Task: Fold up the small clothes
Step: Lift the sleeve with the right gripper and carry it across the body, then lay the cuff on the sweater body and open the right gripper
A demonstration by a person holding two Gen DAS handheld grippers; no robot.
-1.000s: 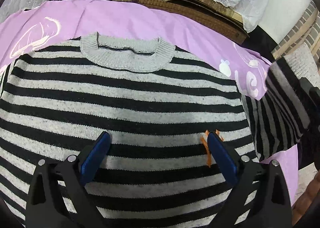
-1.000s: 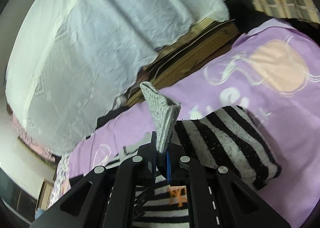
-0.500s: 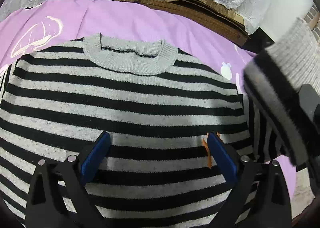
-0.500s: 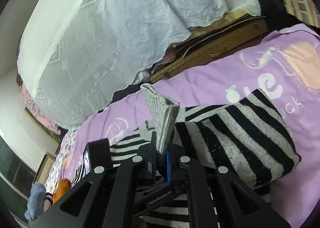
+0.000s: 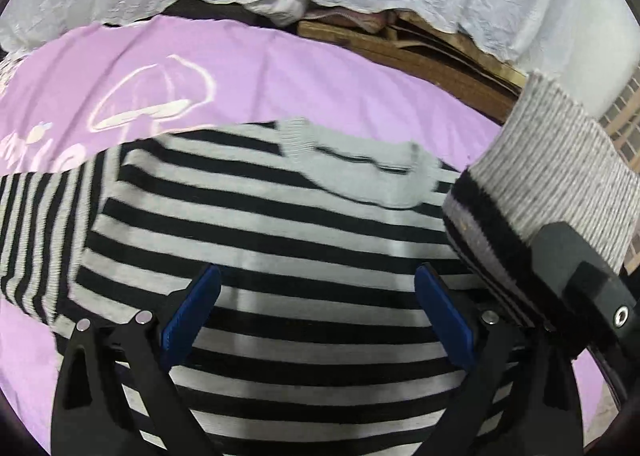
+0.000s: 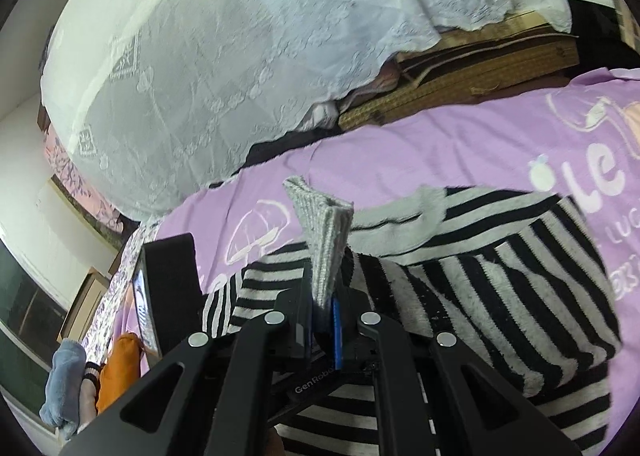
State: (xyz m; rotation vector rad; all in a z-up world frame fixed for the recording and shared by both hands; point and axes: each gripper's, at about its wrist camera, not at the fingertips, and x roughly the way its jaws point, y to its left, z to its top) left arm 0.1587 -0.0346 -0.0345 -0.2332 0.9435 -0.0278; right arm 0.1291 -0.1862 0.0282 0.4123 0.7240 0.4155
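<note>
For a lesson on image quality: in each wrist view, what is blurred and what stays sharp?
Left wrist view: the sweater collar and stripes smear, while the left gripper stays crisp. Right wrist view: mostly sharp, the cuff ribbing clear in the right gripper; both bend at the edges.

We see a black-and-grey striped sweater (image 5: 280, 240) with a plain grey cuff (image 6: 324, 236) on a lilac sheet (image 5: 320, 92) printed with pale drawings.
</note>
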